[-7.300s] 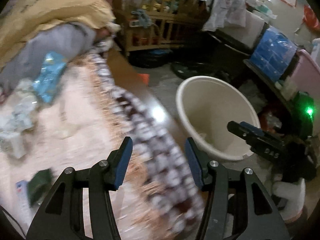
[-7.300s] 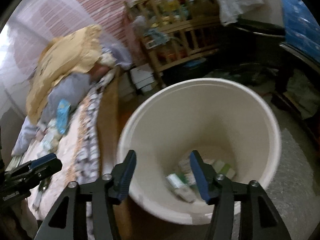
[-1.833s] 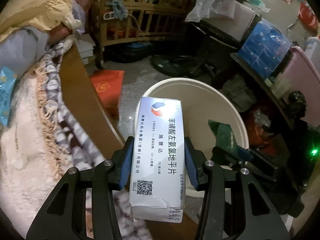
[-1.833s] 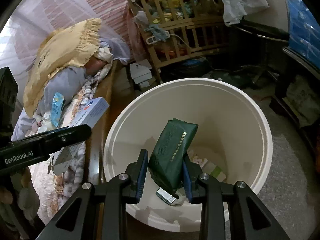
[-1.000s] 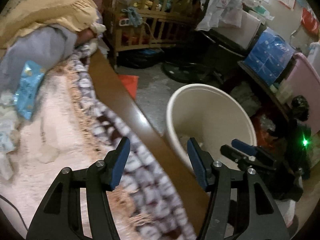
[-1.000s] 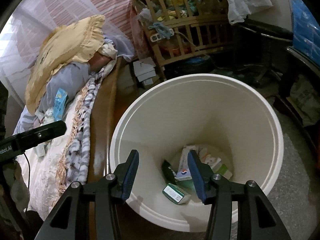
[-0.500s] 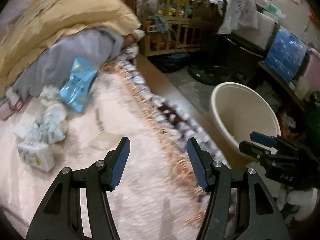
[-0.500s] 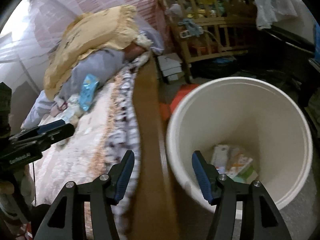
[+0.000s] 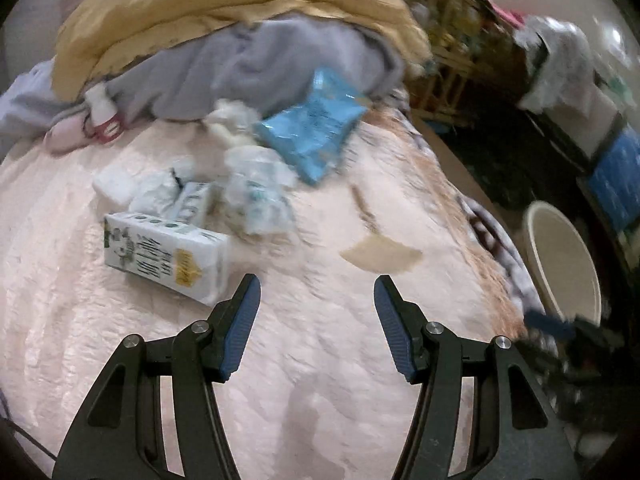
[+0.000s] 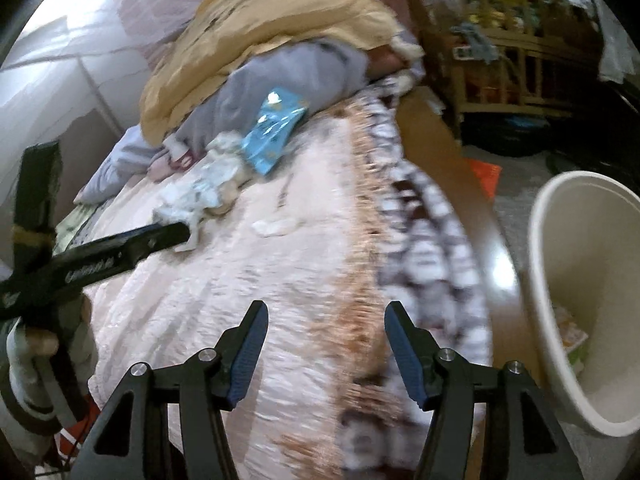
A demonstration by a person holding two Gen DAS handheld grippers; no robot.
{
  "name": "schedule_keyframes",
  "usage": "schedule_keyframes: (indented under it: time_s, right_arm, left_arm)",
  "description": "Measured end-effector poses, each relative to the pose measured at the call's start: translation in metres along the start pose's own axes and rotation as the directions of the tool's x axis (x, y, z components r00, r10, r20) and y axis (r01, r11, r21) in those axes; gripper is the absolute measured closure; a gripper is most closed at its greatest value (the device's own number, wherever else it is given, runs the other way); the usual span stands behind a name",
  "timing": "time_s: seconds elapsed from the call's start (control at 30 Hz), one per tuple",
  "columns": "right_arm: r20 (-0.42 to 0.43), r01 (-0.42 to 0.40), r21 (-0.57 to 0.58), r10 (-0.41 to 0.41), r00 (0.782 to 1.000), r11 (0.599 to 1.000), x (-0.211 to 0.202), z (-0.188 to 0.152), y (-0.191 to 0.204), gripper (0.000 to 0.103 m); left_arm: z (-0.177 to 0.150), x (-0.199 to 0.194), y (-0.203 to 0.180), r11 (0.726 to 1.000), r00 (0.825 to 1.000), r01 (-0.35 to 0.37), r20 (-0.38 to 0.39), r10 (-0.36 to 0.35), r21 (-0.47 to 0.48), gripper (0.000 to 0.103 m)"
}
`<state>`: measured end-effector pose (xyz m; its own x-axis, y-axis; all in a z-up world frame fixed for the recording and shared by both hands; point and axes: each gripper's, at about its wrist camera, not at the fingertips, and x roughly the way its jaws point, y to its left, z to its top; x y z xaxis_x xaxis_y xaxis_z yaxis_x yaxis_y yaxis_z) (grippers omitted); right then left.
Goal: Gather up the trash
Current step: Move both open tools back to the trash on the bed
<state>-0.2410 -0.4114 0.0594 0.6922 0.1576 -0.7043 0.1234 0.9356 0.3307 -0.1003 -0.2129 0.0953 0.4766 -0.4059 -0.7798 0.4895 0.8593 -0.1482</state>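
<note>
Reaching over the bed (image 9: 120, 360), I hold the left gripper (image 9: 316, 320) spread and empty above bare pink cover, a white carton (image 9: 164, 258) lying just beyond its left finger. The right gripper (image 10: 324, 344), whose jaws have just been opening with nothing between them, hangs near the bed's fringed edge, the bin (image 10: 560, 280) standing on the floor past that edge. More trash waits toward the pillow end: crumpled white wrappers (image 9: 256, 188) and a blue snack bag (image 9: 312, 136) resting against grey bedding (image 9: 260, 60). Both views are blurred, so my worry is closing on the wrong thing. A hasty pinch could catch the soft cover with the carton, or squeeze the carton's corner and push it aside. Loose wrappers may slip free over the bed's edge before reaching the bin, and the blue bag sits close enough to the bedding to snag cloth.
</note>
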Motion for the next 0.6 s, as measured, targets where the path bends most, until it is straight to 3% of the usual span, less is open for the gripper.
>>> schedule_keyframes:
  time_s: [0.17, 0.37, 0.43, 0.6]
  right_arm:
    - [-0.030, -0.020, -0.033, 0.019, 0.999, 0.999, 0.018, 0.004, 0.021, 0.044]
    - [-0.056, -0.042, -0.054, 0.039, 0.998, 0.998, 0.038, 0.018, 0.040, 0.041]
    - [-0.060, -0.057, -0.062, 0.053, 0.997, 0.996, 0.045, 0.025, 0.048, 0.037]
    - [-0.058, -0.112, -0.085, 0.107, 0.993, 0.990, 0.073, 0.052, 0.078, 0.035]
  left_arm:
    - [0.011, 0.024, 0.022, 0.998, 1.000, 0.015, 0.017, -0.014, -0.057, 0.045]
    - [0.008, 0.032, 0.061, 0.992, 0.998, -0.067, -0.024, 0.065, -0.110, 0.045]
    - [0.002, 0.027, 0.084, 0.985, 0.994, -0.108, -0.044, 0.103, -0.133, 0.045]
    - [-0.012, 0.004, 0.152, 0.957, 0.982, -0.185, -0.068, 0.174, -0.223, 0.045]
